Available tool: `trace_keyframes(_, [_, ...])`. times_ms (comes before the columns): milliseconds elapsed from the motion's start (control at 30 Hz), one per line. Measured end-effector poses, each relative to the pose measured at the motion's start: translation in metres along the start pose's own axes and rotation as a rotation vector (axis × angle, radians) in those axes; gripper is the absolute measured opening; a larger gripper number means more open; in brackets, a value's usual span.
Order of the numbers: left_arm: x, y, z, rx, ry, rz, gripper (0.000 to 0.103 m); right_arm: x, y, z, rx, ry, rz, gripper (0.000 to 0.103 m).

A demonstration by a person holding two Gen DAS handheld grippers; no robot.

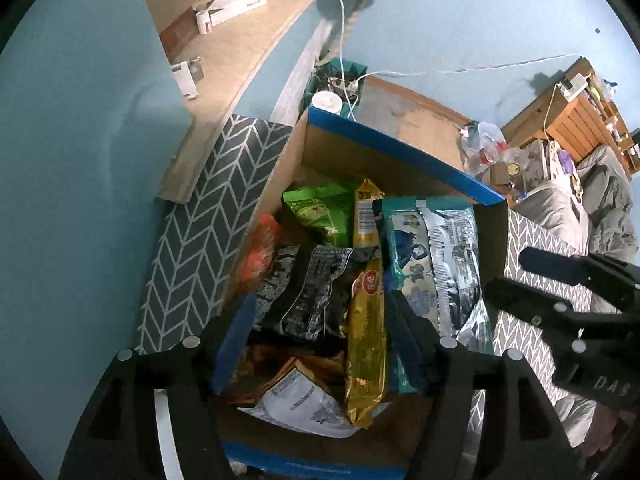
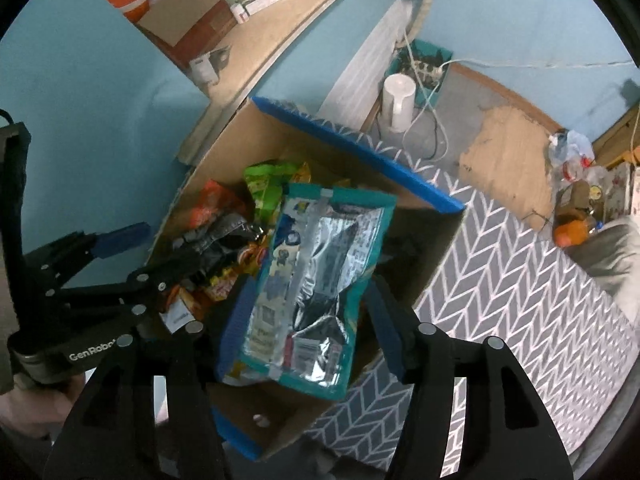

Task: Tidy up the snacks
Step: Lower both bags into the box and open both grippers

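A cardboard box with blue rim (image 1: pixel 400 148) (image 2: pixel 352 148) stands on a chevron rug and holds several snack packs: a green bag (image 1: pixel 320 212), a gold pack (image 1: pixel 366 320), a black bag (image 1: pixel 308 292), an orange bag (image 1: pixel 264 248) and a teal-and-silver bag (image 1: pixel 436 264) (image 2: pixel 308 284). My left gripper (image 1: pixel 324 332) hovers open over the box, its jaws either side of the black and gold packs. My right gripper (image 2: pixel 308 312) is open above the box, its jaws wide around the teal bag. In the left wrist view the right gripper (image 1: pixel 532 276) shows at the right.
A grey chevron rug (image 2: pixel 520 280) lies under the box. A shelf (image 1: pixel 240 40) with boxes and bottles runs at the upper left. A white canister (image 2: pixel 398 100), a teal bin with a power strip (image 2: pixel 424 68) and cables stand behind the box. Bedding and clutter lie at the right.
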State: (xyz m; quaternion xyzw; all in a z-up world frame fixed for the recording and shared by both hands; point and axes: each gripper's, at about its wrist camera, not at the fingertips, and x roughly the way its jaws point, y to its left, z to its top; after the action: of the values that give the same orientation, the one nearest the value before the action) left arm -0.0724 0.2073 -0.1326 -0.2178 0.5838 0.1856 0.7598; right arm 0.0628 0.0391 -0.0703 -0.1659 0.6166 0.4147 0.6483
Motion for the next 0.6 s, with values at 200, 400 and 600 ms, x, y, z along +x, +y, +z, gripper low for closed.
trace_keyframes(200, [-0.024,0.003,-0.005,-0.029,-0.034,-0.008,0.077,-0.029,0.004,0.0,-0.011,-0.066,-0.043,0.066])
trace_keyframes(400, [-0.058,-0.006,-0.015,-0.026,-0.122,0.011,0.081,-0.065,0.006,-0.002,-0.03,-0.15,-0.091,0.072])
trace_keyframes(600, [-0.086,-0.017,-0.023,-0.025,-0.157,-0.002,0.081,-0.095,0.002,-0.007,-0.035,-0.208,-0.102,0.072])
